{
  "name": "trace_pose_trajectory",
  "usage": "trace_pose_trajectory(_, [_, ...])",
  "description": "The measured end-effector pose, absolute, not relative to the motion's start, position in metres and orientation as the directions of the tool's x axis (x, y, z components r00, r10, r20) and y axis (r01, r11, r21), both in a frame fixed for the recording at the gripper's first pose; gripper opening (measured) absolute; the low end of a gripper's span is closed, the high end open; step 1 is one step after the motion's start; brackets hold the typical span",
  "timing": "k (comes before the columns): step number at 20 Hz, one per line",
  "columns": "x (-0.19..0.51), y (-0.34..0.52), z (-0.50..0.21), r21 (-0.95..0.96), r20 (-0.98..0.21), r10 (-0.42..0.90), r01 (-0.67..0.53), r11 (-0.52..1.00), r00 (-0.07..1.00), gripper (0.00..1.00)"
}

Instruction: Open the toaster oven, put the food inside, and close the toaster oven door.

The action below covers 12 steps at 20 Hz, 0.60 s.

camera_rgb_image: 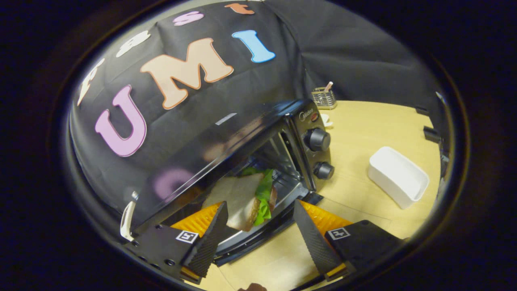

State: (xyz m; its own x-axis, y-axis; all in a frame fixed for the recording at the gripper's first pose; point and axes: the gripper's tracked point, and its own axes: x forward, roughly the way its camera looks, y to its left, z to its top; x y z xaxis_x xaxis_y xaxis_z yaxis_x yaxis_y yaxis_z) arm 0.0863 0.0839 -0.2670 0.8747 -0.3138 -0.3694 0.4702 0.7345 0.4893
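Note:
A black toaster oven (226,133) stands on the wooden table with its door (258,238) folded down and open. Two knobs (317,139) sit on its right-hand panel. A sandwich (238,200) of white bread with green lettuce lies in the oven's mouth on the rack, tilted in this view. My gripper (259,204) is open, its fingers spread wide to either side of the sandwich. The left fingertip is close against the bread's edge, and the right fingertip stands apart from it.
A white rectangular tub (398,178) sits on the table (363,133) to the right of the oven. A small wire basket (324,98) with a stick in it stands behind the oven by the black cloth wall. A pale curved bar (127,220) shows left of the left finger.

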Motion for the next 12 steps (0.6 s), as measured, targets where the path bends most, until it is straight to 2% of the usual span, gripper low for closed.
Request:
trace_pose_trajectory(4, [0.035,0.104,-0.271,0.316,-0.473,-0.305,0.482,0.817,0.827,1.0])
trace_pose_trajectory(12, [-0.063,0.165,-0.308,0.19,-0.625,-0.091,0.265,0.945,0.775,1.0])
